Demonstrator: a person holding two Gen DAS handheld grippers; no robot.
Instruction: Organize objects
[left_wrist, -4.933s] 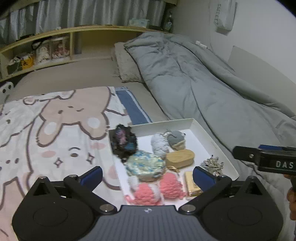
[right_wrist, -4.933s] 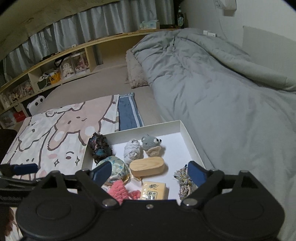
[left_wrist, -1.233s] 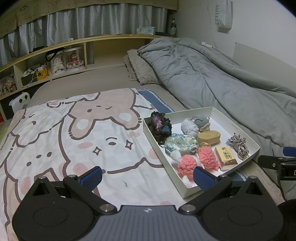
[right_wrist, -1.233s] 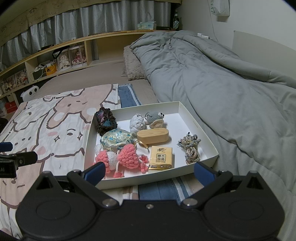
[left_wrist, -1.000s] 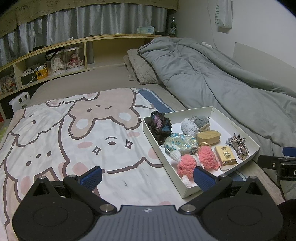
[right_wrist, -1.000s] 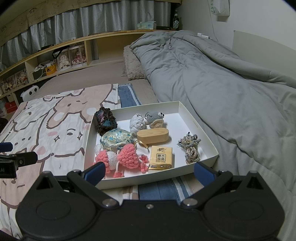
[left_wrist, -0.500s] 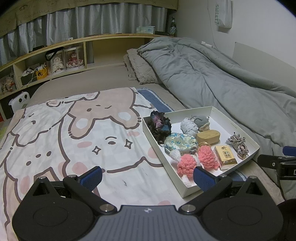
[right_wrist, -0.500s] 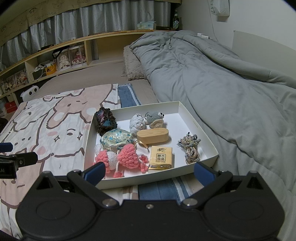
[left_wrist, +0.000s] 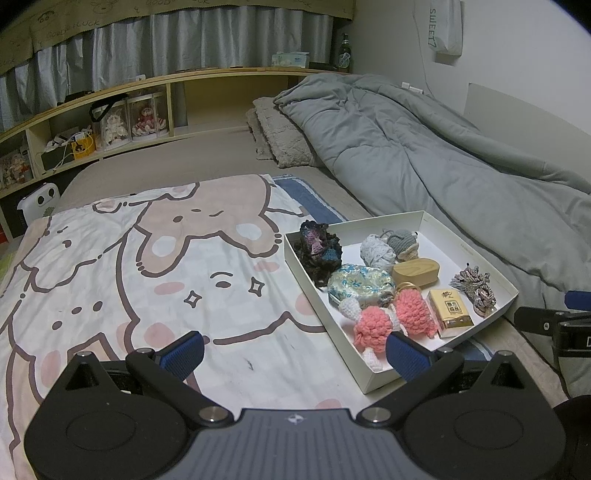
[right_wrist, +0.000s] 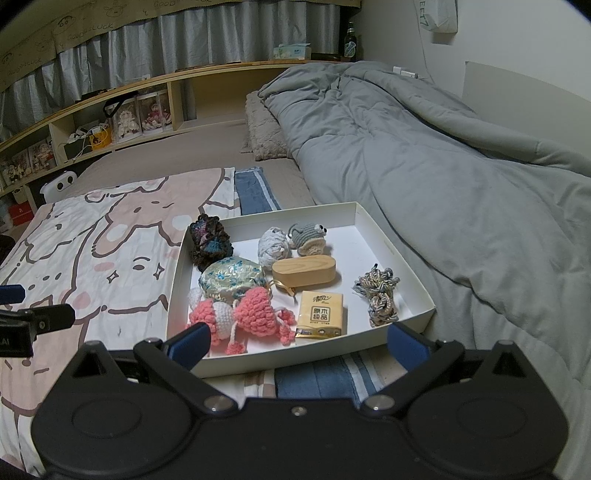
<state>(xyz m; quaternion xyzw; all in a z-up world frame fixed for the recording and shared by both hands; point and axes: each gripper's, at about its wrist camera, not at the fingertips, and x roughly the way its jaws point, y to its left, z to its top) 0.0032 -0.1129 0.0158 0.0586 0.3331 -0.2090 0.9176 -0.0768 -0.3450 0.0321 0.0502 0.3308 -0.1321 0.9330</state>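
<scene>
Since a few seconds ago both tools have drawn back from the shallow white cardboard box (right_wrist: 391, 236) on the bed; the left tool (left_wrist: 291, 349) and right tool (right_wrist: 297, 341) hang with fingers apart, empty; the pink crocheted toys (right_wrist: 251, 308), yellow tissue packet (right_wrist: 322, 314) and oval wooden case (right_wrist: 303, 271) lie inside, so the sorting looks finished.

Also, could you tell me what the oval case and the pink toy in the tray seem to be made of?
Oval case: apparently pale wood, smooth matte finish, with faint grain. Pink toy: crocheted yarn, judging by its knobbly stitches and dangling strands.
</scene>
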